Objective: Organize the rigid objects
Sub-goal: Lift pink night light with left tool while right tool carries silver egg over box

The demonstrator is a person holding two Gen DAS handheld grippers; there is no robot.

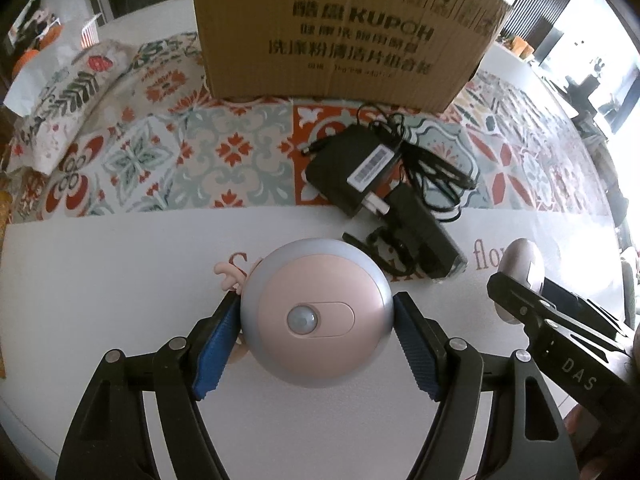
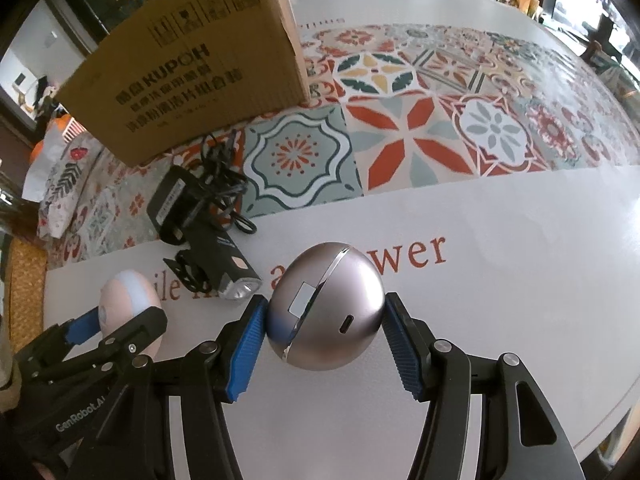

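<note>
Left wrist: white table [image 1: 100, 300] w/ tile-pattern cloth [image 1: 224, 152]; both hand-held grippers clamp round gadgets.

A round pink sensor light [image 1: 316, 316] with a grey rim sits face-up over the white cloth, a small pale dome set in an oval slot on its front. To its right, a metallic grey sphere [image 2: 326, 306] shows a bright seam, a small white label and a little slot port. Behind them a black torch [image 2: 222, 268] lies on its side, lens toward the viewer, just beside a black power adapter [image 1: 352, 168] with tangled cable. A cardboard box [image 1: 340, 32] stands upright beyond.
</note>
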